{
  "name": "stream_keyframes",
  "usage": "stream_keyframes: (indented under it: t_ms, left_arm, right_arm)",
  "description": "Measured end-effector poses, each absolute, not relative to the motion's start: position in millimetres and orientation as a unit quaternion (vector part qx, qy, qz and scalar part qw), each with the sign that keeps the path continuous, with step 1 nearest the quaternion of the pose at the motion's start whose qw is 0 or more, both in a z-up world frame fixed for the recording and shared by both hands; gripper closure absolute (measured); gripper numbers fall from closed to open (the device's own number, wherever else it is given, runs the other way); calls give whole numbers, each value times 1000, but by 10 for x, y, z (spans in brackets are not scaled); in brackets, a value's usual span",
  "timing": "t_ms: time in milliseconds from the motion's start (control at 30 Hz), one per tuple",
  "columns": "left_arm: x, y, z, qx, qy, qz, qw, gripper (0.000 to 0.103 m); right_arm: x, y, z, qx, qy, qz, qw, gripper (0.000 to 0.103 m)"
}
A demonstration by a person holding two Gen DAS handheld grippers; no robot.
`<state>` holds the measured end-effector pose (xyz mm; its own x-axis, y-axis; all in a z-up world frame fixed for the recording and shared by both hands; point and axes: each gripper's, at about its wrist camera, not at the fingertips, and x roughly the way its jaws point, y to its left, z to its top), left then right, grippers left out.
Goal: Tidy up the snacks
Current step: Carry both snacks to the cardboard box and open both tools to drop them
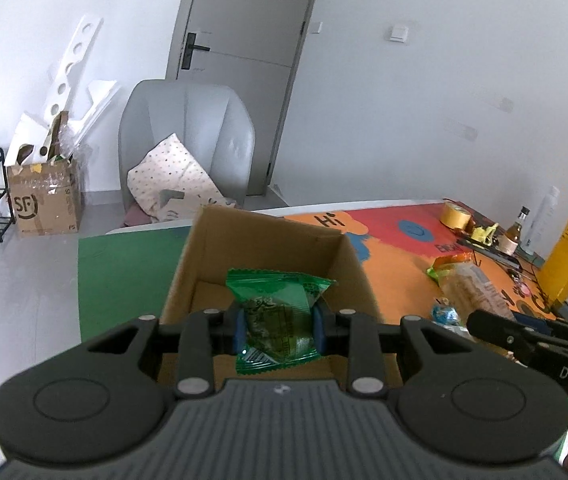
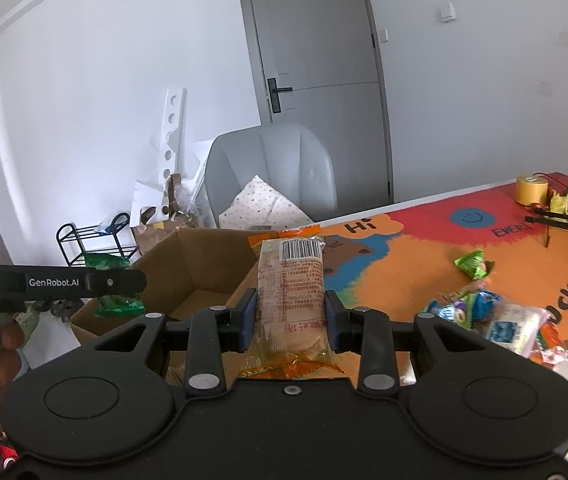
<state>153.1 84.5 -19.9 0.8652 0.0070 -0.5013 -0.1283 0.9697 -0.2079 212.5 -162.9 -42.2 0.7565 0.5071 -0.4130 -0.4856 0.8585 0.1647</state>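
My left gripper [image 1: 280,330] is shut on a green snack packet [image 1: 278,312] and holds it over the open cardboard box [image 1: 339,256]. My right gripper [image 2: 289,316] is shut on an orange snack packet [image 2: 289,292] with a barcode, held upright just right of the box [image 2: 188,264]. The left gripper with its green packet [image 2: 118,304] shows in the right wrist view at the box's left side. The right gripper and orange packet [image 1: 471,284] show at the right of the left wrist view.
Several loose snacks [image 2: 483,312] and a green packet [image 2: 473,264] lie on the colourful mat [image 2: 403,264]. A tape roll [image 2: 531,190], bottles and a yellow bag [image 1: 567,264] stand at the table's far side. A grey chair [image 1: 188,136] stands behind the table.
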Motion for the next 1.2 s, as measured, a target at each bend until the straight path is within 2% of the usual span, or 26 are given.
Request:
stream_keyframes:
  t_ms: [133, 233, 300, 367, 667, 800, 833, 900, 1000, 1200]
  left_arm:
    - [1591, 932, -276, -122, 268, 44, 955, 68]
    - [1582, 984, -290, -123, 271, 48, 953, 53]
    - [1552, 1001, -282, -120, 267, 52, 955, 39]
    - [1525, 1024, -260, -119, 262, 58, 956, 34]
    - [1403, 1128, -139, -122, 253, 72, 957, 23]
    - [1355, 1175, -98, -132, 253, 81, 955, 21]
    - [1346, 1174, -86, -134, 253, 82, 954, 20]
    - [1325, 1173, -69, -131, 253, 85, 955, 16]
    - [1287, 1155, -67, -120, 252, 92, 956, 11]
    - [1287, 1038, -87, -111, 260, 90, 955, 8]
  right_arm:
    - [2160, -1487, -406, 16, 226, 275, 934, 70]
    - [2194, -1375, -407, 11, 227, 285, 931, 70]
    - [2207, -1302, -406, 7, 228, 291, 929, 70]
    - [2224, -1232, -399, 5, 230, 298, 927, 70]
    - [2266, -941, -336, 2, 231, 334, 914, 70]
    - [2311, -905, -283, 44, 229, 347, 909, 69]
    - [2329, -905, -276, 60, 232, 349, 906, 63]
    - [2343, -922, -282, 75, 233, 349, 905, 59]
    - [2310, -949, -284, 64, 232, 345, 907, 48]
    - [2262, -1183, -294, 60, 243, 319, 914, 44]
